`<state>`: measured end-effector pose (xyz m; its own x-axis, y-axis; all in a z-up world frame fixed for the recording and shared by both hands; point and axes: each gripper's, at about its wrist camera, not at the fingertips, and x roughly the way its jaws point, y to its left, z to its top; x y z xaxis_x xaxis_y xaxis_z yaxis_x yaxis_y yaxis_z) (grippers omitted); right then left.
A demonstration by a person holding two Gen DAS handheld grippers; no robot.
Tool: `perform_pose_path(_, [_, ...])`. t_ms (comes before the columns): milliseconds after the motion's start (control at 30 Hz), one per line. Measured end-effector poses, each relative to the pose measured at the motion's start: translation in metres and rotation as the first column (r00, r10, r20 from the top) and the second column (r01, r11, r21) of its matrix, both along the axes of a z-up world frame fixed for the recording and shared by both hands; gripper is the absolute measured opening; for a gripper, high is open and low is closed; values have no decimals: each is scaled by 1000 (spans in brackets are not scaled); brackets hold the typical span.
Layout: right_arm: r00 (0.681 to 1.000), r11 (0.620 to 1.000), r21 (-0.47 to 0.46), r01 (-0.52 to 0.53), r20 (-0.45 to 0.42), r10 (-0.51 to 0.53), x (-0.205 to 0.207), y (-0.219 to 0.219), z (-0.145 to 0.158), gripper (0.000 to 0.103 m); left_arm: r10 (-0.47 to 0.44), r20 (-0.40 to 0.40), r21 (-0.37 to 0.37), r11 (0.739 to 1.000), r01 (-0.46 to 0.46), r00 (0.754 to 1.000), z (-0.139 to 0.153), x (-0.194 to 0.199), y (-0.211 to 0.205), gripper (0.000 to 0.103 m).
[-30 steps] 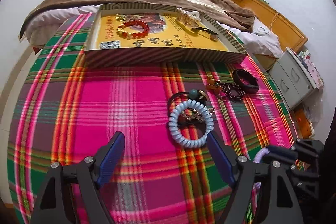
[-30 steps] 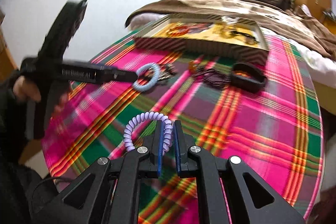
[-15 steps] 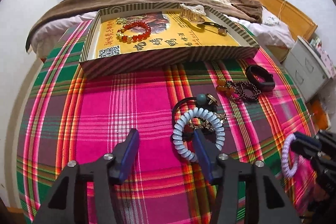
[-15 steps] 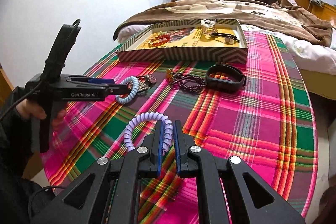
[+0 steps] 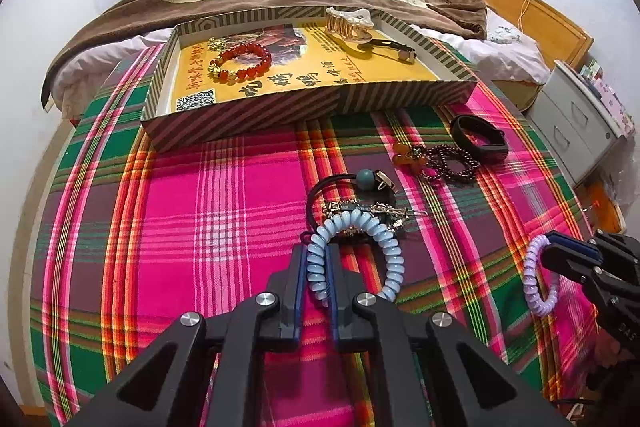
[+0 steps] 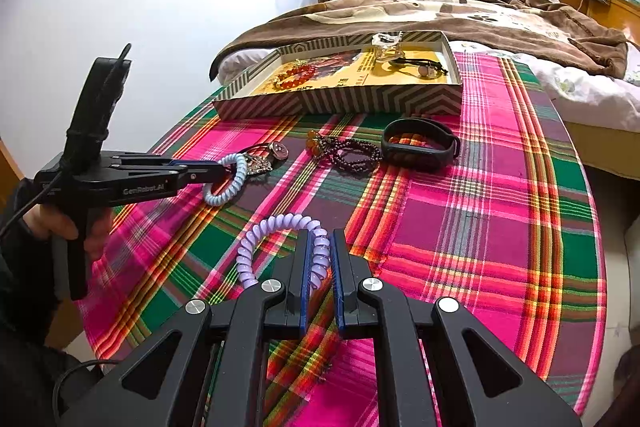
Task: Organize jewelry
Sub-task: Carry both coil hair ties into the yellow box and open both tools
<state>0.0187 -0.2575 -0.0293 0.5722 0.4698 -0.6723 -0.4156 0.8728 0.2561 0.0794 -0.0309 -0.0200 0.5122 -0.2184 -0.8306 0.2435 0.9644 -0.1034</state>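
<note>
Left wrist: closing jaws pinch glossy blue spiral coil [image 5: 390, 247].

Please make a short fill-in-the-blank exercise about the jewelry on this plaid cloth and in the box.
1. The left gripper pinches the ____ spiral hair tie.
2. The right gripper holds the ____ spiral hair tie.
3. The red bead bracelet lies inside the striped ____.
4. The black wristband lies on the ____ cloth.

Missing words: blue; purple; box; plaid
</note>
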Motion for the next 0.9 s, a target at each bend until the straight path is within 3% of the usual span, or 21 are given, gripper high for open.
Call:
perform_pose_path(467, [999, 1000, 6, 22, 25, -22, 7, 1, 12, 9, 30, 60, -58, 998, -26, 998, 31, -11, 24, 9])
perform_pose_path(900, [994, 996, 0, 88, 66, -87, 58, 4, 48, 9, 40, 116, -89, 996, -30, 992, 66, 34, 35, 9])
